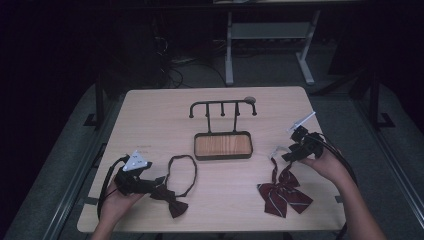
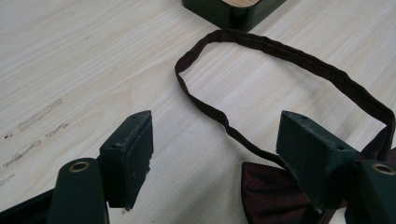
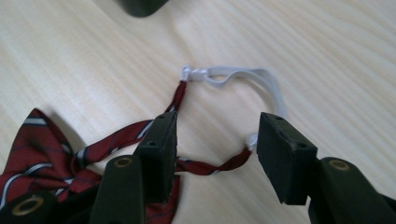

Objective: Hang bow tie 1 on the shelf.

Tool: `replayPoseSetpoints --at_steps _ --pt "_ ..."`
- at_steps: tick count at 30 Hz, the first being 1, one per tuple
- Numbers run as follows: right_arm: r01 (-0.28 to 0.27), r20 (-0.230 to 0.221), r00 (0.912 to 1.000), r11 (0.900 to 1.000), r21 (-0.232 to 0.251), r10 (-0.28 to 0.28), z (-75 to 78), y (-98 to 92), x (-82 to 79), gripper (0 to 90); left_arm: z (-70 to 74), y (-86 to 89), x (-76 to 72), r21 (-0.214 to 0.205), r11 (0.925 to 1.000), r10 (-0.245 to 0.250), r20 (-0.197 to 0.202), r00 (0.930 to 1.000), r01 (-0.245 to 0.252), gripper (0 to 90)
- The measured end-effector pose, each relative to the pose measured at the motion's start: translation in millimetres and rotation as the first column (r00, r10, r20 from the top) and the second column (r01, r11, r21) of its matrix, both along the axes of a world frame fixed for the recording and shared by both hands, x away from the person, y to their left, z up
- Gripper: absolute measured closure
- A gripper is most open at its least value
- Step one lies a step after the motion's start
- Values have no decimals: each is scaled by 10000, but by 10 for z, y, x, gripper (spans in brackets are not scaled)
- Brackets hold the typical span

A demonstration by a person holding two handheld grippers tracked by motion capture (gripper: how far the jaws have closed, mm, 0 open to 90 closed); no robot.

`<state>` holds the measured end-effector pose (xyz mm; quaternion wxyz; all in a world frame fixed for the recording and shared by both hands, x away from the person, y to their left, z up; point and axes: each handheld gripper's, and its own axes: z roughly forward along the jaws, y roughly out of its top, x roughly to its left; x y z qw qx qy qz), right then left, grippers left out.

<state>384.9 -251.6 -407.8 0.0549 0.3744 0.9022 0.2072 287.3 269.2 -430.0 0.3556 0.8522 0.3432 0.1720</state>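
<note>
Near edge, left: left hand holds the left gripper, jaws spread, low over the surface. In the left gripper view the jaws stand apart with bare wood between them; the dark bow tie lies just under and beside the right-hand jaw, whether touching I cannot tell. Its dark strap runs out in a closed loop away from the gripper, flat on the wood. From the high view the dark bow tie sits near the front-left, loop reaching toward the middle.

Near edge, right: striped bow tie, red with pale stripes, flat on the surface. Right hand holds the right gripper just beyond it. In the right gripper view the jaws are spread, nothing pinched; the striped bow tie lies to the lower left, its red straps passing between and under the jaws, joined by a white elastic looped ahead of them.

Middle: stand with wooden tray base, well apart from both ties, between them. Dark hook rail rises behind the tray.

Far: floor, a table frame.
</note>
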Motion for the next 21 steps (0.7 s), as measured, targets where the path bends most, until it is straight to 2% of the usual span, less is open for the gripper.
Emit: replayPoseSetpoints --at_steps 3,9,14,15,21 --pt "104 -123 9999 9999 -43 -105 -12 -6 64 474 -3 0 3 76 10000 -24 -25 10000 25 278" --pt "480 -402 9979 9978 -446 -498 -99 0 165 483 -3 15 3 16 10000 67 -10 10000 -67 278" --pt "879 -745 9926 9905 -1054 -960 -205 -23 235 497 6 18 1 100 9999 80 38 10000 -80 278" --pt "948 -910 9903 9895 -1094 -1049 -228 -30 247 494 5 16 -2 122 9999 92 62 9999 -93 279" --pt "1029 -1021 9880 9869 -1240 -1158 -261 -24 264 518 14 13 -6 93 9999 100 71 9999 -101 278"
